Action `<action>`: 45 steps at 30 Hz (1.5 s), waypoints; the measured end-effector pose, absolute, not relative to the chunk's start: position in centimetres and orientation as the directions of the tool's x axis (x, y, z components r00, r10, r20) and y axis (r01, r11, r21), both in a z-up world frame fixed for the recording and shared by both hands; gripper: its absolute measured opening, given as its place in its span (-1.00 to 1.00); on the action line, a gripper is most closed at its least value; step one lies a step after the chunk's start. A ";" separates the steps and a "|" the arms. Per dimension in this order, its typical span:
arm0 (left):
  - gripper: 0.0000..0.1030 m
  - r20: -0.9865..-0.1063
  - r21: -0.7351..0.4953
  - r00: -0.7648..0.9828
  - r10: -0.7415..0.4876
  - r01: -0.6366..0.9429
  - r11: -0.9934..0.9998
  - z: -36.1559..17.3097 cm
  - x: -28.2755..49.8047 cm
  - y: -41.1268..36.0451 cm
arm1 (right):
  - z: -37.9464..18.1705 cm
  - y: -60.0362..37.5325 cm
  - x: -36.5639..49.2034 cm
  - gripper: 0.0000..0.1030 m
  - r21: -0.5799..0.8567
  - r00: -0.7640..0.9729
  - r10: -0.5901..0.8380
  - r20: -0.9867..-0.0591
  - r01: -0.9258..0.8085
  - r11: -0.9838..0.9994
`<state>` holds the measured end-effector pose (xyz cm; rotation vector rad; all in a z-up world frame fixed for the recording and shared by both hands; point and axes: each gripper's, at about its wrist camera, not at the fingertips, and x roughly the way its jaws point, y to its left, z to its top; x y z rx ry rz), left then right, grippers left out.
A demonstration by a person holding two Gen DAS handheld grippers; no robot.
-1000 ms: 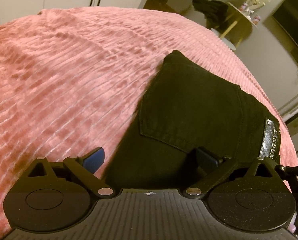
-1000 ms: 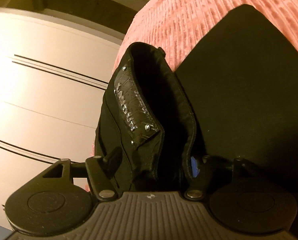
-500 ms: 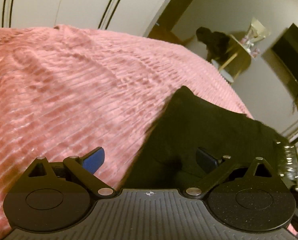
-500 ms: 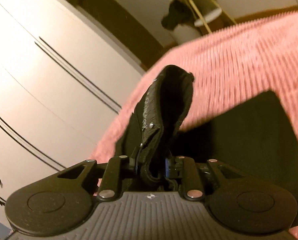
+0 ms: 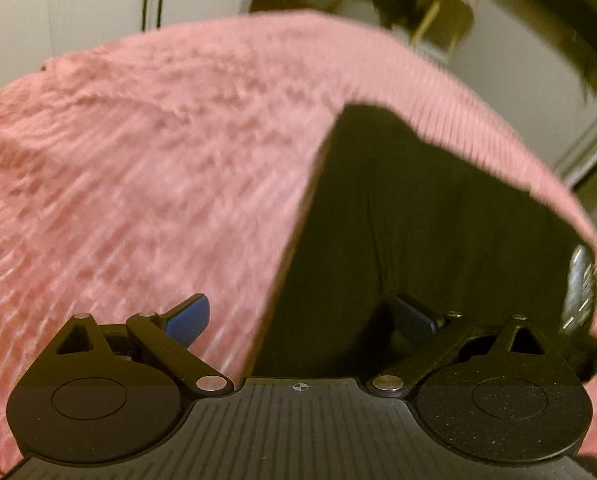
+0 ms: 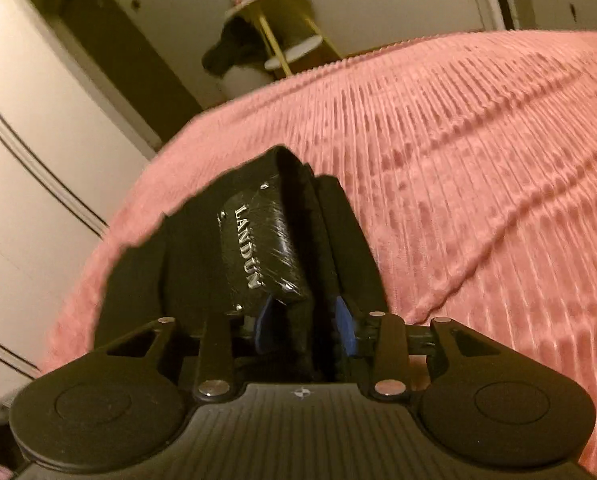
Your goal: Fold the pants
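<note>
Right wrist view: the right gripper (image 6: pixel 304 320) has the black pants (image 6: pixel 202 268) waistband standing between its blue pads (image 6: pixel 346 326). Its jaws have just been opening; whether the pads press the cloth I cannot tell. A shiny LANDUN patch (image 6: pixel 260 246) lies just ahead of the fingers. Beyond spreads a pink ribbed bedspread (image 6: pixel 478 160). The left gripper (image 5: pixel 302 316) stands wide apart, its far finger over the pants (image 5: pixel 438 220), its other over the bedspread (image 5: pixel 138 180).
</note>
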<state>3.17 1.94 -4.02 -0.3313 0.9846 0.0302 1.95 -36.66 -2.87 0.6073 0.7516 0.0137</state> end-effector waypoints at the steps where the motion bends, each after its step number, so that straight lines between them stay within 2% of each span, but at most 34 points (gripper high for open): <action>1: 0.95 -0.827 -0.252 0.549 -0.120 -0.171 0.953 -4.2 3.3 1.8 | -2.5 -36.9 1.5 -0.18 0.548 0.750 0.233 -0.619 0.200 0.812; 7: 0.95 -0.819 -0.270 0.559 -0.128 -0.179 0.946 -4.2 3.1 2.0 | -0.1 -36.0 -1.8 -0.20 0.575 0.776 0.250 -0.579 0.172 0.800; 8: 0.95 -0.814 -0.272 0.567 -0.124 -0.183 0.945 -4.1 3.0 2.1 | 0.1 -36.0 -2.1 -0.24 0.576 0.782 0.247 -0.573 0.168 0.800; 9: 0.95 -0.808 -0.278 0.576 -0.125 -0.184 0.943 -3.9 2.9 2.1 | 0.5 -35.8 -2.3 -0.45 0.581 0.790 0.252 -0.559 0.156 0.798; 10: 0.95 -0.798 -0.288 0.588 -0.130 -0.184 0.940 -3.7 2.7 2.3 | 0.4 -35.9 -2.1 -0.55 0.589 0.797 0.260 -0.546 0.144 0.796; 13: 0.95 -0.780 -0.310 0.610 -0.143 -0.177 0.934 -3.5 2.7 2.4 | 0.8 -35.0 -1.7 -0.55 0.600 0.796 0.302 -0.524 0.092 0.795; 17: 0.95 -0.771 -0.324 0.615 -0.167 -0.152 0.934 -3.5 2.8 2.2 | -1.3 -33.7 -0.2 -0.58 0.572 0.735 0.315 -0.601 0.119 0.812; 18: 0.95 -0.765 -0.329 0.620 -0.177 -0.139 0.934 -3.4 2.7 2.1 | -2.2 -33.5 0.1 -0.72 0.550 0.714 0.297 -0.634 0.146 0.822; 19: 0.95 -0.765 -0.325 0.618 -0.180 -0.130 0.937 -3.3 2.7 1.9 | -2.7 -33.4 0.2 -0.99 0.523 0.707 0.273 -0.652 0.159 0.837; 21: 0.95 -0.785 -0.303 0.594 -0.175 -0.121 0.945 -3.5 2.9 1.5 | -3.6 -33.5 0.7 -1.00 0.429 0.670 0.173 -0.722 0.236 0.872; 23: 0.95 -0.841 -0.245 0.518 -0.155 -0.111 0.963 -4.4 3.8 0.6 | -4.5 -34.5 1.3 -1.00 0.467 0.643 0.196 -0.740 0.282 0.838; 25: 0.97 -0.860 -0.215 0.493 -0.134 -0.111 0.970 -5.0 4.2 0.2 | -4.2 -34.7 1.6 -1.00 0.475 0.631 0.207 -0.747 0.290 0.831; 26: 0.95 -0.850 -0.222 0.508 -0.137 -0.110 0.969 -4.8 4.1 0.3 | -3.7 -34.6 1.4 -1.00 0.465 0.636 0.204 -0.745 0.275 0.841; 28: 0.95 -0.807 -0.244 0.575 -0.136 -0.115 0.963 -3.8 3.4 0.9 | -2.1 -34.3 0.8 -0.82 0.469 0.655 0.216 -0.724 0.237 0.851; 34: 0.95 -0.684 -0.267 0.720 -0.115 -0.100 0.958 -0.3 3.5 0.7 | 2.6 -33.5 2.6 -0.74 0.433 0.735 0.206 -0.646 0.130 0.892; 41: 0.95 -0.687 -0.164 0.717 -0.119 0.006 0.986 0.7 10.9 -4.8 | 3.0 -29.8 11.7 -0.74 0.253 0.730 0.138 -0.670 0.049 0.966; 45: 0.95 -0.730 -0.087 0.677 -0.090 0.037 0.995 -1.2 14.4 -8.1 | 0.2 -28.6 14.8 -0.83 0.121 0.680 0.069 -0.730 0.028 0.992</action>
